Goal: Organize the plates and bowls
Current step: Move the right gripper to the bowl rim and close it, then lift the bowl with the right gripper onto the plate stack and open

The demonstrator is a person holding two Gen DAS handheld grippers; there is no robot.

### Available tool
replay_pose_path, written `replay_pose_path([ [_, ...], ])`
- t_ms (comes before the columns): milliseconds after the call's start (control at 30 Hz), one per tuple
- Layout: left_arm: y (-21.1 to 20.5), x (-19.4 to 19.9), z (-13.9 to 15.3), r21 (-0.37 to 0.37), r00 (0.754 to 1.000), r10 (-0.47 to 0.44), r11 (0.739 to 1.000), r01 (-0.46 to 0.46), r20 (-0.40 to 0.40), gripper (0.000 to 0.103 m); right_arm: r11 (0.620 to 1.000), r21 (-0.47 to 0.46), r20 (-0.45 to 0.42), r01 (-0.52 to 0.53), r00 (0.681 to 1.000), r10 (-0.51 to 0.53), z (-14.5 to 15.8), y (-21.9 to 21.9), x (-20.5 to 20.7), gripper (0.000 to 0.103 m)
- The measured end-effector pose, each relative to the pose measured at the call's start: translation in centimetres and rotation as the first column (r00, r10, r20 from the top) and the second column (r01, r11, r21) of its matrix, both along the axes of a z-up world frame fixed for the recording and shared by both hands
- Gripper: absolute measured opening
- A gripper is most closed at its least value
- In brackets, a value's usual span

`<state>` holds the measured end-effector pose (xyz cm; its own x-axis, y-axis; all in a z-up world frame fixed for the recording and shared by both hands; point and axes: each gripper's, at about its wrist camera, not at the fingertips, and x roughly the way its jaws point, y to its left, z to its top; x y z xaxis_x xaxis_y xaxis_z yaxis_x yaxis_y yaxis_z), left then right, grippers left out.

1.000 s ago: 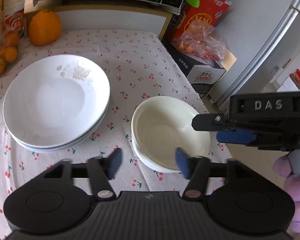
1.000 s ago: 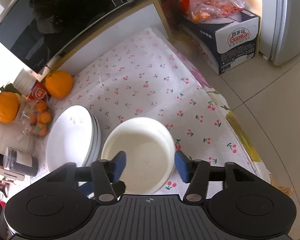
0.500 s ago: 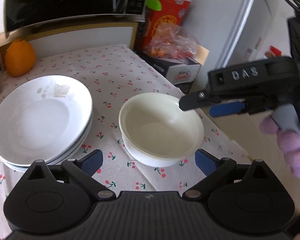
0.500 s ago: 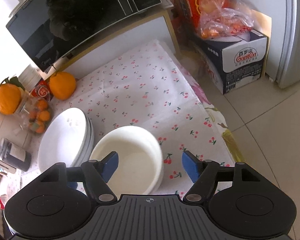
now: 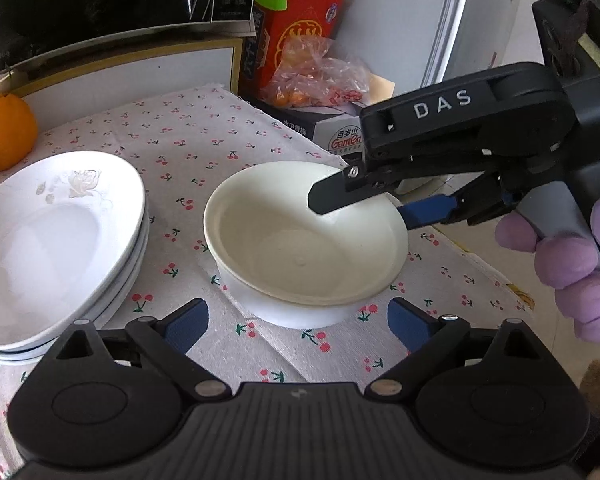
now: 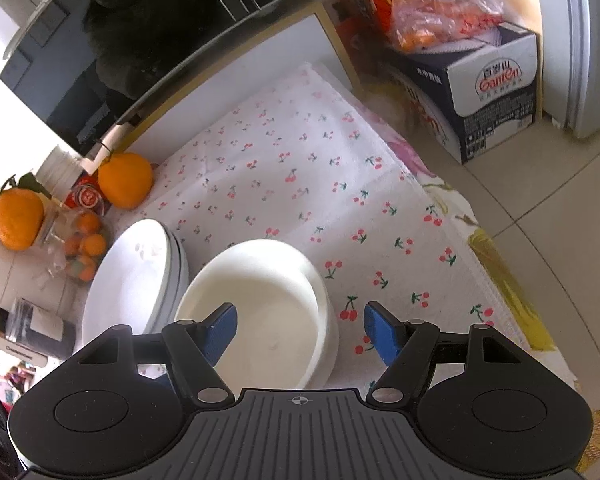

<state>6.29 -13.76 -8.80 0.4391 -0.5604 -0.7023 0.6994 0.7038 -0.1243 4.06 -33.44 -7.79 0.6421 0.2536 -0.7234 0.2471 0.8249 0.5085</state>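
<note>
From where I stand the sorting looks close to finished: the plates (image 5: 52, 240) sit in one neat stack on the left of the tabletop (image 5: 204, 136), and the cream bowls (image 5: 306, 240) are nested one inside another just beside them, apart from the plates by a narrow strip of cloth. I see no loose dish left anywhere in view, so I judge little remains beyond drawing both hands away. The left tool (image 5: 298, 326) hangs spread wide and empty at the near side of the bowls, touching nothing. The right tool (image 6: 300, 330) is likewise released, its fingers straddling the bowls' right rim without gripping it. The tabletop wears a white cloth printed with small cherries. An orange (image 5: 6, 136) rests at the back beside a dark oven (image 6: 140, 36), and on the tiled floor (image 6: 560, 208) to the right stands a water carton (image 6: 496, 92) with a bag of fruit (image 6: 444, 8) on top.
</note>
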Motion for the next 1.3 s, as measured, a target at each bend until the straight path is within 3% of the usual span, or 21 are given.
replay_pose_path([
  [200, -0.3, 0.3, -0.4, 0.012, 1.000, -0.004, 1.000, 0.004, -0.013, 0.088, 1.000, 0.009, -0.027, 0.017, 0.999, -0.016, -0.9, 0.1, 0.3, 0.058],
  [433, -0.6, 0.6, -0.4, 0.028, 0.999, -0.026, 0.999, 0.027, -0.023, 0.079, 1.000, -0.003, -0.063, 0.023, 0.998, -0.023, -1.7, 0.4, 0.6, 0.026],
  [567, -0.6, 0.6, -0.3, 0.033, 0.999, -0.029, 0.999, 0.030, -0.029, 0.075, 0.999, -0.024, -0.060, 0.023, 0.998, -0.024, -1.7, 0.6, 0.6, 0.020],
  [1300, 0.3, 1.1, 2.5, 0.019, 1.000, -0.001, 1.000, 0.001, 0.019, 0.073, 0.998, -0.059, 0.041, -0.004, 0.999, 0.006, 1.9, 1.8, 1.1, 0.018],
])
